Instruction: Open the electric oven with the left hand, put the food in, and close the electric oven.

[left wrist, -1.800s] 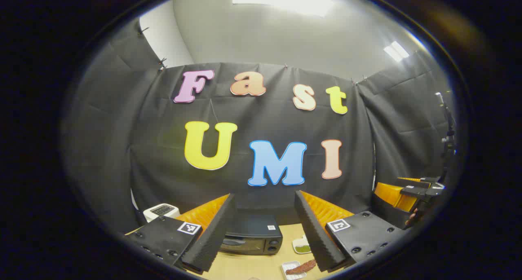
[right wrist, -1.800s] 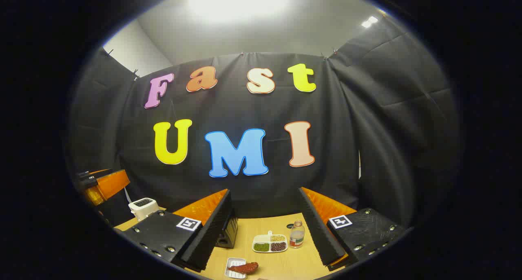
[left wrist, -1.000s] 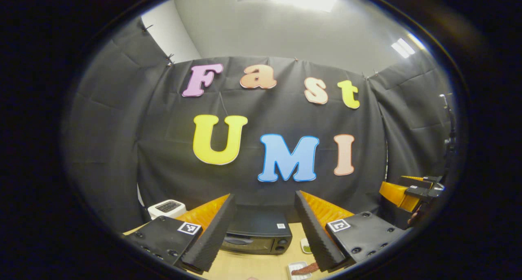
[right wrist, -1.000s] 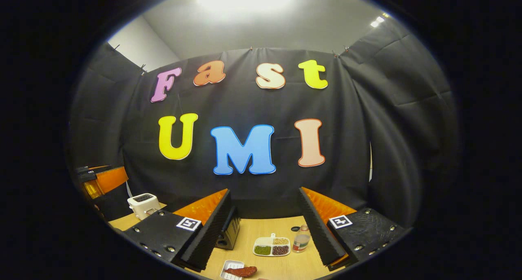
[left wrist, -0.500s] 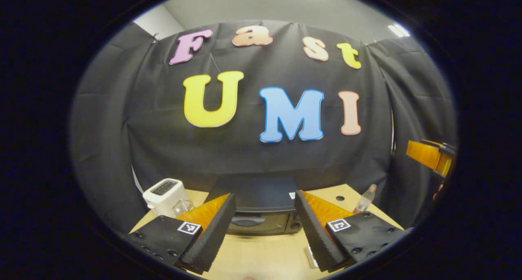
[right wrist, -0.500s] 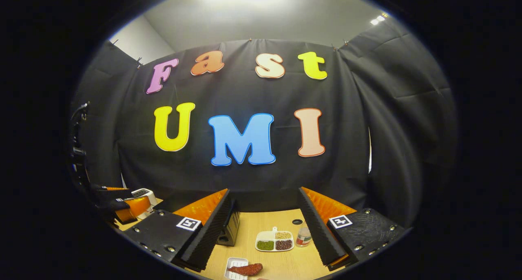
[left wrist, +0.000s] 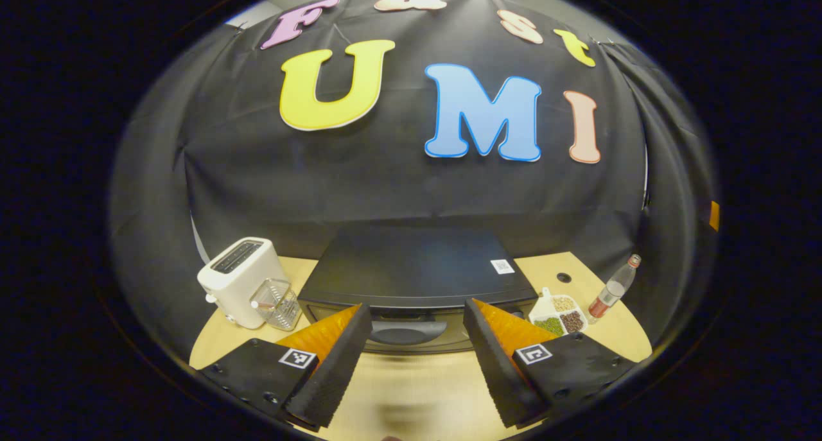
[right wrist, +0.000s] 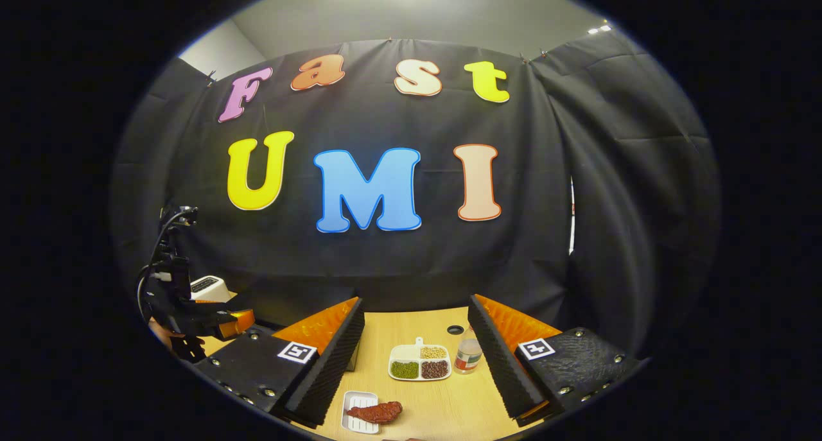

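**Left gripper lines up on the oven handle**

The table (left wrist: 411, 396) carries everything here, and the biggest thing on it is the black oven (left wrist: 417, 268), sitting dead ahead at 12 o'clock from the left gripper (left wrist: 417, 357). Its door looks shut, with the handle (left wrist: 408, 330) showing right in the gap between the left gripper's spread, empty fingers. I'd say the opening step is in hand: the approach to the handle, not yet a grasp. The next move calls for going forward until the fingers straddle the handle, closing on it, then pulling the door down and outward.

At about 10 o'clock from that gripper stands a white toaster (left wrist: 234, 280), a small clear container (left wrist: 277, 303) touching its side; I cannot tell what is in it.

The right gripper (right wrist: 414, 370) hangs open too, holding nothing. Just ahead of it, near 12 o'clock, lies a divided white dish (right wrist: 420, 363) with green, tan and dark beans in separate sections, a small bottle (right wrist: 468, 355) just beside it at 1 o'clock. Lower, at 6 o'clock, the food (right wrist: 376, 411), a reddish-brown piece, rests on a small white tray (right wrist: 357, 402), well apart from the oven.
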